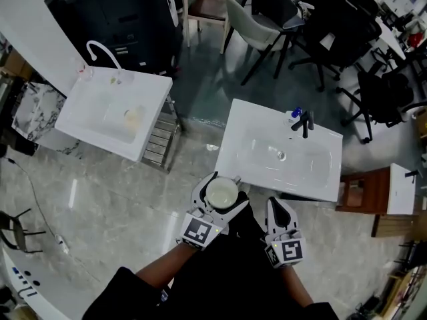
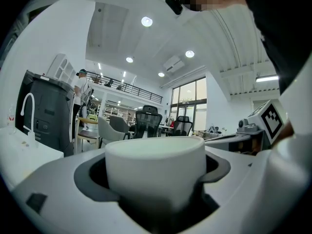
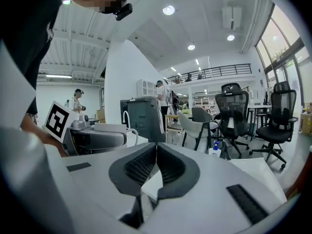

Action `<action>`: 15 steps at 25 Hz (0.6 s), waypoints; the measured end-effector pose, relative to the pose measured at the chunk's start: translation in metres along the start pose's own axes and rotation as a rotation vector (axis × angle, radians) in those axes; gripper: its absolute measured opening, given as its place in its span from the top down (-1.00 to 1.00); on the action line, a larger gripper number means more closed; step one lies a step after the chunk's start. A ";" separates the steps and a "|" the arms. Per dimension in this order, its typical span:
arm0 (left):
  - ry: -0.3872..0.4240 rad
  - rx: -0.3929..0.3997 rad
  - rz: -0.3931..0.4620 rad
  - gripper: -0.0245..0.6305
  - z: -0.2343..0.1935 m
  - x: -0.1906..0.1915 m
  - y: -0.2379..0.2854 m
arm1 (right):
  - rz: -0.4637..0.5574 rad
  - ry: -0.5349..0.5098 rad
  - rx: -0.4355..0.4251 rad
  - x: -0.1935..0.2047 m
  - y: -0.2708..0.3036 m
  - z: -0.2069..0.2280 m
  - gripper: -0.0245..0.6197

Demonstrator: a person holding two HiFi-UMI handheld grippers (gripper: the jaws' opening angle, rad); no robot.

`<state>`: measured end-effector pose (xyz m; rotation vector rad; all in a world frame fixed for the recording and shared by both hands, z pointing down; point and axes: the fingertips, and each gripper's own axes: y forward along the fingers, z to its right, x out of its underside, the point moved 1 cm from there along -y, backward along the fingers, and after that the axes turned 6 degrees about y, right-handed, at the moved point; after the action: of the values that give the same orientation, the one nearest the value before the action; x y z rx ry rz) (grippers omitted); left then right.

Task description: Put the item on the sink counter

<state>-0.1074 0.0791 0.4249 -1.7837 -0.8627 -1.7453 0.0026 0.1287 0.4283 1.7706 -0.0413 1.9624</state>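
The left tool (image 1: 220, 192) pinched a white cup (image 1: 221, 194) just short of the sink counter (image 1: 244, 132). The right tool (image 3: 156, 164) was pressed together, empty. The carry looked to be in hand. The next move would be forward over the counter, then down.

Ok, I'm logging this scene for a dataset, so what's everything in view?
cup: one, white, held in the left tool
near sink counter: one, white, just ahead of both tools
tap: one, black, at that counter's far edge
bottle: one, blue-topped, beside the tap
second sink counter: one, white, off to the left, with a white tap
office chairs: at least two, black, beyond the near counter
pale chair: one, light grey, beside them
left tool: one, white, closed on the cup
right tool: one, white, jaws together, empty
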 end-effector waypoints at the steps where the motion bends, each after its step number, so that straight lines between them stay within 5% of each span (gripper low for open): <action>1: 0.006 -0.007 -0.003 -0.48 -0.003 0.001 0.006 | 0.006 0.003 -0.007 -0.001 0.005 0.004 0.82; 15: 0.044 -0.065 -0.071 -0.48 -0.063 -0.006 0.135 | 0.048 0.014 -0.017 -0.046 0.109 0.106 0.82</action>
<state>-0.0518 -0.0585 0.4336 -1.7684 -0.8692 -1.8708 0.0618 -0.0193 0.4340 1.7608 -0.0963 2.0023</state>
